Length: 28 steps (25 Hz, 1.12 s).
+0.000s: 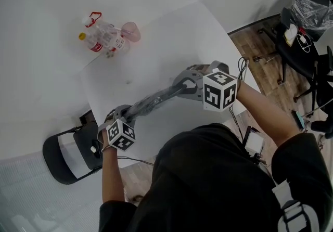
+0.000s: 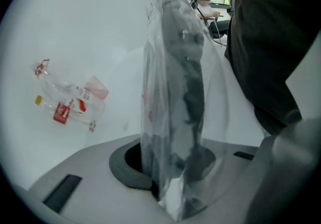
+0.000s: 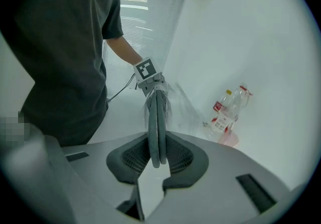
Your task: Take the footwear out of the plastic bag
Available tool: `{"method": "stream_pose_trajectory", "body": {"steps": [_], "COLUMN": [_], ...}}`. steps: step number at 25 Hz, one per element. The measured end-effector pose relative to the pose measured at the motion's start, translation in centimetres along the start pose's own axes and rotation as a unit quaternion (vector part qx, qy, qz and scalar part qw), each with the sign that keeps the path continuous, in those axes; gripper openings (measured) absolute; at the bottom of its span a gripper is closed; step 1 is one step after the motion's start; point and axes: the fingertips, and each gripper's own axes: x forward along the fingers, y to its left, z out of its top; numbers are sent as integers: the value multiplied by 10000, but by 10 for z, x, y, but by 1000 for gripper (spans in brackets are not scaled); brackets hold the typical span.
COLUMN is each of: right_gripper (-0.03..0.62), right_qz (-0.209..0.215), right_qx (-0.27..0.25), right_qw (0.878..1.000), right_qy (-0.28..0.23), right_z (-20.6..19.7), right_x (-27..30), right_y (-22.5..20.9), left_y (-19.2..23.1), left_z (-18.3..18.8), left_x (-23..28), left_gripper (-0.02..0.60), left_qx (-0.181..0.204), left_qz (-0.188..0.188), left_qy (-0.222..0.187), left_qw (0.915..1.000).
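A clear plastic bag (image 1: 156,100) with grey footwear inside hangs stretched between my two grippers above the white table (image 1: 171,33). My left gripper (image 1: 125,115) is shut on the bag's near-left end. In the left gripper view the bag (image 2: 165,57) rises from the left gripper (image 2: 173,178), with the dark footwear (image 2: 189,82) showing through the film. My right gripper (image 1: 187,84) is shut on the other end. In the right gripper view the flat grey footwear (image 3: 157,117) stands on edge, pinched in the right gripper (image 3: 156,160), and the loose bag (image 3: 175,100) trails toward the left gripper (image 3: 149,78).
Two clear bottles with red labels (image 1: 101,36) and a pink cup (image 1: 131,31) lie at the table's far left. A black chair (image 1: 67,155) stands at the table's near-left corner. An office chair with a bag on it (image 1: 307,17) is at the far right on the wooden floor.
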Motion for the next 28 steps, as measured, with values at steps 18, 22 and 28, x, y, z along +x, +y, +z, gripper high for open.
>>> {"method": "stream_pose_trajectory", "body": {"steps": [18, 22, 28], "right_gripper": [75, 75, 75], "right_qz": [-546, -598, -627], "right_qx": [-427, -373, -368], "right_qw": [9971, 9966, 9965], "right_qy": [-305, -427, -420], "right_z": [44, 48, 47], "right_x": [-84, -92, -103], "right_y": [-56, -62, -59], "left_y": [64, 68, 62], "left_z": [-7, -12, -19], "left_x": [-61, -64, -59], "left_gripper": [25, 23, 23], "left_qx": [-515, -906, -1208], "left_qz": [997, 907, 732], "left_qy": [-148, -321, -409], "left_qw": [9936, 9912, 9891]}}
